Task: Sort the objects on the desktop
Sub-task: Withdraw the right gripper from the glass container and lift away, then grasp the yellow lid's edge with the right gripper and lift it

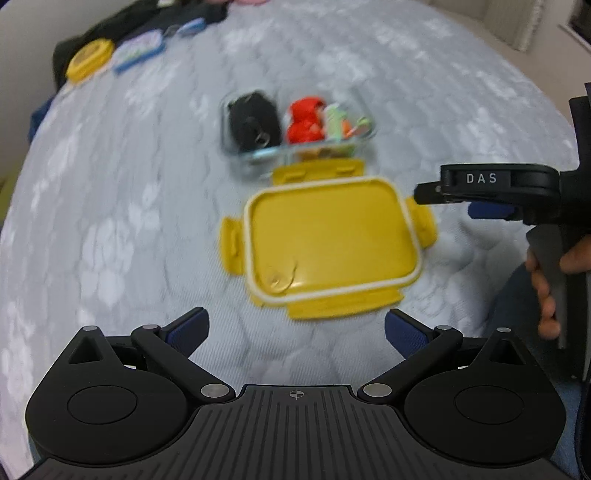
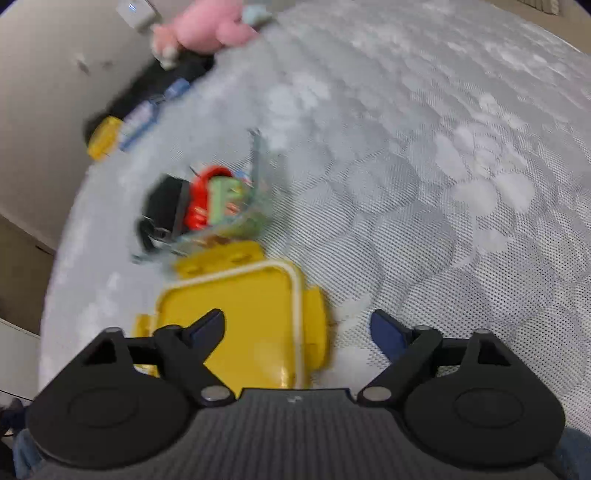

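Observation:
A yellow rectangular lid (image 1: 328, 243) with a white seal lies flat on the grey patterned mattress (image 1: 122, 192). Just beyond it stands a clear glass container (image 1: 295, 125) that holds a black item (image 1: 255, 118), a red item (image 1: 304, 118) and small green and orange pieces. My left gripper (image 1: 295, 328) is open and empty just short of the lid's near edge. My right gripper (image 2: 297, 330) is open and empty above the lid's right side (image 2: 258, 317); it also shows in the left wrist view (image 1: 461, 195). The container (image 2: 218, 206) shows blurred in the right wrist view.
At the far left edge lie a round yellow lid (image 1: 90, 59) and a blue-rimmed lid (image 1: 138, 51) on dark cloth. A pink plush toy (image 2: 207, 26) sits by the wall. The mattress (image 2: 443, 184) spreads to the right.

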Demonstrator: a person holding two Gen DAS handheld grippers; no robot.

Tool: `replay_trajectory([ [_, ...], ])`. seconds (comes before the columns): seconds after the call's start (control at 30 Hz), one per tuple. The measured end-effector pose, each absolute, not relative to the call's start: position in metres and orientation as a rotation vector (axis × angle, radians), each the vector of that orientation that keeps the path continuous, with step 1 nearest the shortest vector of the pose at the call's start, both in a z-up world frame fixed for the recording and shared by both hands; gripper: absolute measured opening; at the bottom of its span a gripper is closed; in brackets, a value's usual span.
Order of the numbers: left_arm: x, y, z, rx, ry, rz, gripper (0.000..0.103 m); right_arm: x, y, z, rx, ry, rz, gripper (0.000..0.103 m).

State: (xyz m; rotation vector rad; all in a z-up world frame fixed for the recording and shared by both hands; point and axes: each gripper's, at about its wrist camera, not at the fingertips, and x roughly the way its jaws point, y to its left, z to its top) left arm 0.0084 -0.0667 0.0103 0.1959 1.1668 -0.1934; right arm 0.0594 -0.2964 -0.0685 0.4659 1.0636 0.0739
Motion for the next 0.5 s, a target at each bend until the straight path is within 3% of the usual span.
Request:
replay_trajectory([
  [0.1, 0.004, -0.068, 0.012, 0.222, 1.162, -0.199, 0.103, 0.069, -0.283, -0.079, 0.396, 1.115, 0.08, 0.072],
  [0.2, -0.001, -0.07, 0.014, 0.242, 1.161, -0.223, 0.103, 0.074, -0.268, -0.09, 0.279, 1.133, 0.046, 0.071],
  [0.4, -0.014, -0.077, 0.013, 0.321, 1.165, -0.284, 0.103, 0.087, -0.271, -0.111, 0.394, 1.182, 0.08, 0.068],
  [0.47, -0.017, -0.077, 0.012, 0.341, 1.162, -0.295, 0.103, 0.083, -0.275, -0.11, 0.453, 1.164, 0.116, 0.039],
  [0.5, -0.018, -0.076, 0.012, 0.349, 1.159, -0.298, 0.103, 0.081, -0.278, -0.109, 0.477, 1.156, 0.114, 0.031],
])
